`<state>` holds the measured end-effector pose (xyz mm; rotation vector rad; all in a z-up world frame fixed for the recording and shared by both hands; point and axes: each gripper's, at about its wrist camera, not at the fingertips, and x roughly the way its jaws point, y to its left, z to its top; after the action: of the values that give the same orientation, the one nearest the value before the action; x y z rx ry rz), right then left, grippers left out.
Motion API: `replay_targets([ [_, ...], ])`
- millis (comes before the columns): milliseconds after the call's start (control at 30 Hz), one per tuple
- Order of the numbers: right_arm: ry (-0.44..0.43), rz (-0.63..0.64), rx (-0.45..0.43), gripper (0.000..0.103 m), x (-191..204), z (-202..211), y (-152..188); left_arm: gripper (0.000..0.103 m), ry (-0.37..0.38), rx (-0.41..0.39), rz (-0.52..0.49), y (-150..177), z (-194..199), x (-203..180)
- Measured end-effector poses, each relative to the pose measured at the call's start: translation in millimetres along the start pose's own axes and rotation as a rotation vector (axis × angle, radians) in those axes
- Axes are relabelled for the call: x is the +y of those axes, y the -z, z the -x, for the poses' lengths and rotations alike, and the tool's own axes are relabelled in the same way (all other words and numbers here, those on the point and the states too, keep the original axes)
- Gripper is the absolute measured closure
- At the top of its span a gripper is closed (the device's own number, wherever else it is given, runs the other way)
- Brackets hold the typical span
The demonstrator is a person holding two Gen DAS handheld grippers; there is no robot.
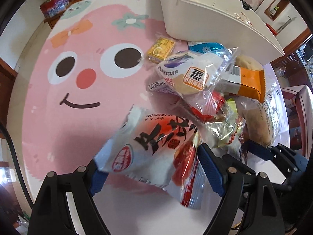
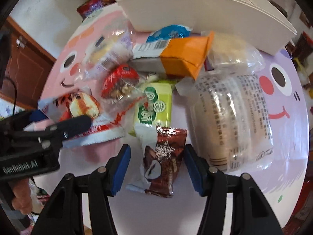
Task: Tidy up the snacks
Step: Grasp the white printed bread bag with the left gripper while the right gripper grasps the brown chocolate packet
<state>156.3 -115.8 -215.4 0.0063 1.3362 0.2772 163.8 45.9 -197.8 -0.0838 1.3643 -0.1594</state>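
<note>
Your left wrist camera sits low at the pile's left side, looking along its fingers [image 1: 209, 168] across the counter [image 1: 58, 127] toward the far edge, very near the white-and-red snack packet [image 1: 154, 152]. Your right wrist camera looks steeply down on the pile from the near side, close over the brown chocolate packet [image 2: 162, 162]. Both views share the white bin [image 1: 205, 17] [image 2: 195, 9] at the far edge, the orange-ended packet [image 1: 248, 82] [image 2: 183, 56], and the blue wrapper [image 1: 205, 48] [image 2: 168, 32]. The right view also catches the left gripper [image 2: 58, 125].

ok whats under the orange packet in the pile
The orange packet lies on a grey-white packet, with a blue wrapper behind. Anything deeper is covered.
</note>
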Motion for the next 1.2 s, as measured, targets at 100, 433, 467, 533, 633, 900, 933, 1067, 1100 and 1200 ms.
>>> replay_targets([
  [100,0.033,0.046,-0.017,0.061,5.7,-1.4,1.1,0.019,0.008,0.017,-0.001,-0.1,-8.6,-1.4],
  [433,-0.023,0.036,-0.009,0.070,-4.5,5.0,-1.0,0.044,-0.005,-0.039,-0.018,13.6,-5.4,-13.7],
  [467,-0.030,0.038,-0.014,0.070,-4.3,7.6,-0.5,0.045,-0.008,-0.045,-0.016,15.3,-3.3,-14.4],
  [533,-0.043,0.042,-0.022,0.071,-7.0,15.5,-2.0,0.053,-0.012,-0.066,-0.011,19.2,2.3,-15.7],
  [633,-0.056,0.055,-0.039,0.071,-6.5,26.0,0.0,0.056,-0.025,-0.085,-0.005,23.6,12.3,-21.5],
  [900,-0.099,0.073,-0.078,0.072,-11.0,58.1,4.8,0.057,-0.008,-0.152,0.023,28.6,55.6,-31.0],
  [933,-0.105,0.073,-0.084,0.072,-10.3,61.6,3.8,0.057,0.003,-0.169,0.025,27.2,68.5,-27.7],
  [1067,-0.119,0.071,-0.116,0.072,-15.0,86.6,1.2,0.057,0.028,-0.241,0.005,21.1,107.6,-43.2],
  [1100,-0.121,0.069,-0.126,0.072,-16.8,93.1,-0.5,0.057,0.035,-0.260,-0.004,16.9,118.4,-43.3],
  [1200,-0.129,0.052,-0.164,0.072,-25.4,117.9,-9.4,0.057,0.054,-0.326,-0.035,1.0,151.4,-59.1],
])
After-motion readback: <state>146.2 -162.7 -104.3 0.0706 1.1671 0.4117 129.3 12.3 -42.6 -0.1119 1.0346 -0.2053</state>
